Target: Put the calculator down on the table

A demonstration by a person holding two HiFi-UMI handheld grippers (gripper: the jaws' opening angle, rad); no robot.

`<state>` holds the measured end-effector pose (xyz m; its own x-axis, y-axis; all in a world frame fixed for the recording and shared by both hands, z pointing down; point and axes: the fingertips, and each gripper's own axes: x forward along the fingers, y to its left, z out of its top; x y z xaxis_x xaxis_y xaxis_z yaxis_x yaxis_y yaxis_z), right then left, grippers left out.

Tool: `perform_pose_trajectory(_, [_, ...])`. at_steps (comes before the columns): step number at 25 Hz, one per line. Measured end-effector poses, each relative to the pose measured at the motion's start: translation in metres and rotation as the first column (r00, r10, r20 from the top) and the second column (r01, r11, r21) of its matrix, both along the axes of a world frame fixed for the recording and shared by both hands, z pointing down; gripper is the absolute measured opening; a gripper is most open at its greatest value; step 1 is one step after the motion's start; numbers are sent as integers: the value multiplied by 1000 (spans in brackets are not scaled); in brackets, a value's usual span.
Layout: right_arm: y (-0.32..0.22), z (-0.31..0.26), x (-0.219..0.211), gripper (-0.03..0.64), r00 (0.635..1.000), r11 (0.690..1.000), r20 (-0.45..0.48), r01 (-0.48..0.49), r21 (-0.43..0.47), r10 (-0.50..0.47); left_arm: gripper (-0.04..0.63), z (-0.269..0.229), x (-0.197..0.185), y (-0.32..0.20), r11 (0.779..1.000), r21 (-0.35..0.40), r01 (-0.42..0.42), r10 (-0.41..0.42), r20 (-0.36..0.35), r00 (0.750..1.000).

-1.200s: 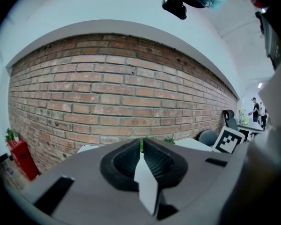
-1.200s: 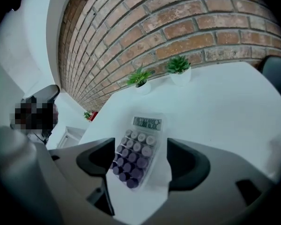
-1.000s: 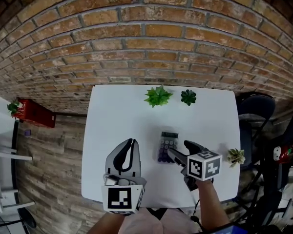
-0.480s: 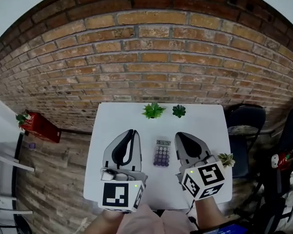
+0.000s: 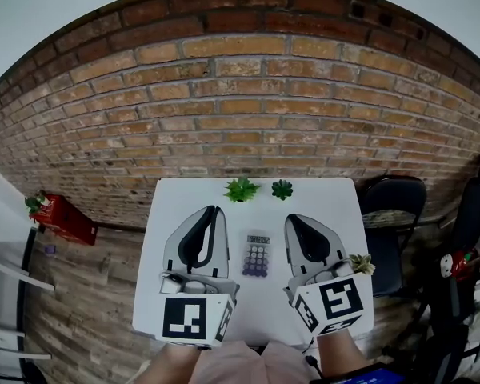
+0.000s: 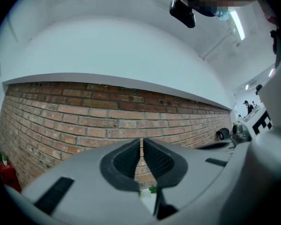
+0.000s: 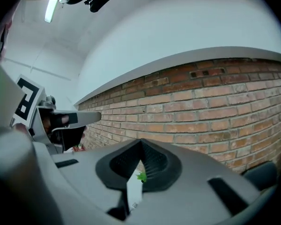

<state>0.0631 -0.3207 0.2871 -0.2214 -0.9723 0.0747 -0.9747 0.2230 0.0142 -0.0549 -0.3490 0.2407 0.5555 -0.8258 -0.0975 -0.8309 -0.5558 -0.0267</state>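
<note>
The calculator (image 5: 256,255), grey-purple with a dark display, lies flat on the white table (image 5: 156,242), and neither gripper touches it. Both grippers are held up above the table and point level at the brick wall. My left gripper (image 5: 210,212) is to the calculator's left and my right gripper (image 5: 292,221) to its right. In the left gripper view the left gripper (image 6: 141,144) has its jaws together with nothing in them. The right gripper (image 7: 141,146) is likewise shut and empty in the right gripper view.
A bright green plant (image 5: 241,189) and a darker plant (image 5: 282,188) stand at the table's far edge by the brick wall (image 5: 248,110). A small pale plant (image 5: 361,263) sits at the right edge. A black chair (image 5: 392,206) stands to the right and a red object (image 5: 60,218) on the floor at left.
The right gripper was open beside the calculator; it has come away, shut and risen. The left gripper has risen too. The calculator stays flat on the table.
</note>
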Motion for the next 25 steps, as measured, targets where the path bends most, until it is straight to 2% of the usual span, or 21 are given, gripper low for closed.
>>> perform_pose_trajectory(25, [-2, 2, 3, -3, 1000, 1000, 0, -4, -4, 4, 28, 6, 9, 2, 1000, -6, -20, 20, 10, 1000])
